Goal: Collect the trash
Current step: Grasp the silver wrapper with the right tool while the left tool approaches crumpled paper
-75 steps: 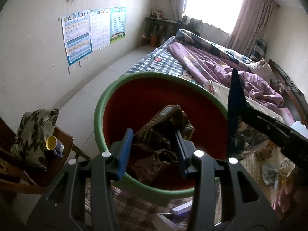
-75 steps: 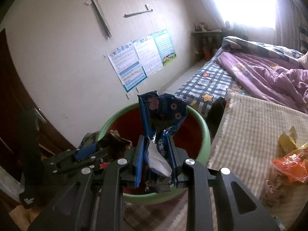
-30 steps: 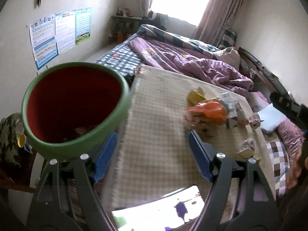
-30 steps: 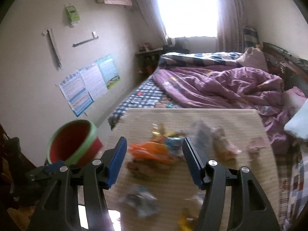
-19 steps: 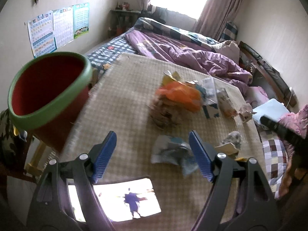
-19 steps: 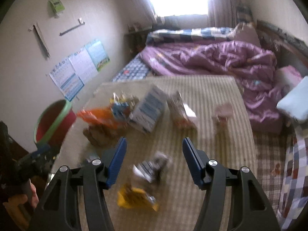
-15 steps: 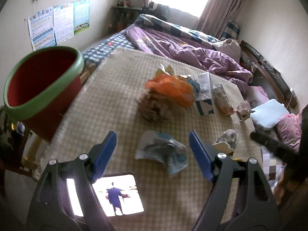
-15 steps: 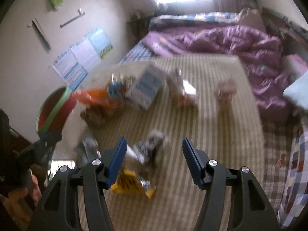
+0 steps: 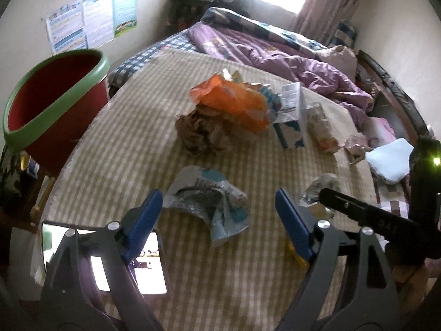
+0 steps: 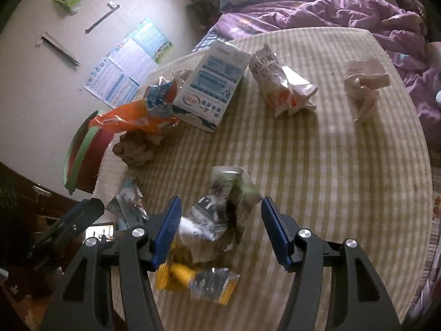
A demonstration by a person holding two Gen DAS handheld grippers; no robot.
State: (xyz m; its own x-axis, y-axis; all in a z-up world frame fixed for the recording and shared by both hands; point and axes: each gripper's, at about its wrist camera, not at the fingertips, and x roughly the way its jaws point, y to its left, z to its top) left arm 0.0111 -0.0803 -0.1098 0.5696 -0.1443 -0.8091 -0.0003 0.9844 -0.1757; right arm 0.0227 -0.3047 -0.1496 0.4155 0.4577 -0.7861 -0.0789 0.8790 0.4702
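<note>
My left gripper hangs low over the checked mat, its jaws opening. A crumpled silver and blue wrapper lies between the blue pads, untouched. My right gripper straddles a crumpled grey printed wrapper. Its jaws are closing a little and the pads stand clear of the wrapper. A yellow foil wrapper lies just under that gripper. The red bin with a green rim stands off the mat's left edge.
On the mat are an orange bag, a brown paper ball, a milk carton, a white and orange packet and a tissue wad. A lit phone lies near the front edge. A purple quilt lies behind.
Both grippers left the bin, swung right over the mat and dropped toward the litter. Each now straddles a wrapper. The left jaws stand wider.
</note>
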